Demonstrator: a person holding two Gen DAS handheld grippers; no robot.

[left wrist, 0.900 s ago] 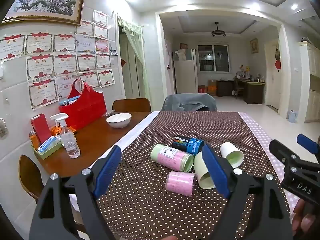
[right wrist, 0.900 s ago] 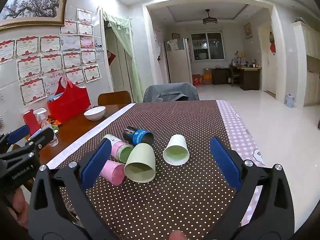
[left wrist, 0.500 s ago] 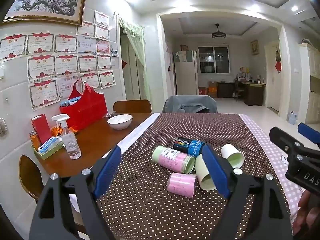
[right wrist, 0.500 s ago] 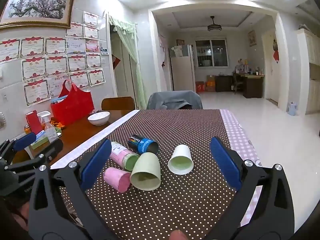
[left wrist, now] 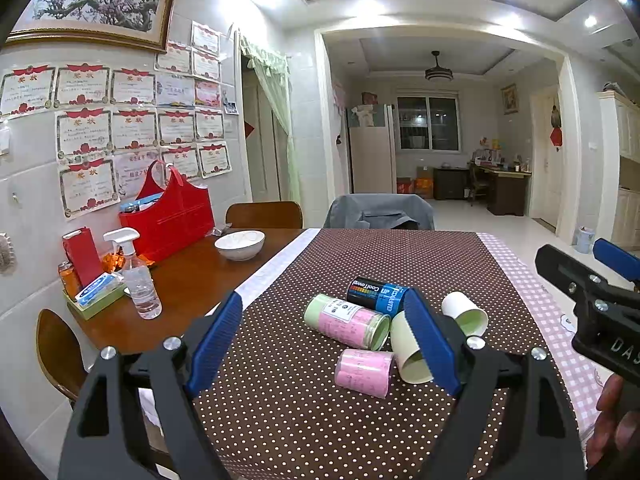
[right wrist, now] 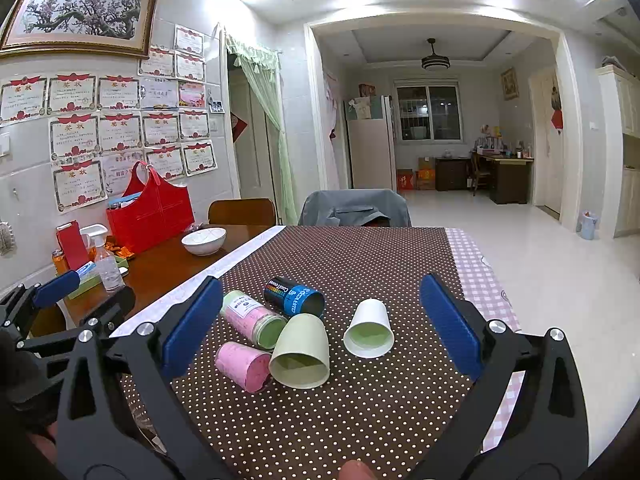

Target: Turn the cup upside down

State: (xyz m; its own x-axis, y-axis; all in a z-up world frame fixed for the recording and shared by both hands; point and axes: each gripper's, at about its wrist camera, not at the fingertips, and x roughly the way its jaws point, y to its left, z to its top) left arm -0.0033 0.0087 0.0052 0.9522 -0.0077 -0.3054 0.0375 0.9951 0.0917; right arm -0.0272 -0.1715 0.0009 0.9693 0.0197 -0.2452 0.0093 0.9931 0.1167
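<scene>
Several cups lie on their sides on the brown dotted tablecloth: a white cup, a pale green cup, a pink cup, a pink-and-green labelled cup and a black-and-blue cup. My left gripper is open and empty, held short of the cups. My right gripper is open and empty, also short of them; it also shows in the left wrist view.
On the bare wood at left stand a white bowl, a spray bottle, a red bag and a small tray of items. Chairs stand at the far end. The table's right edge has pink checked cloth.
Both grippers have lifted and drawn back slightly, so the cups sit a little lower and farther in each view. Both stay open. The cups have not moved.
</scene>
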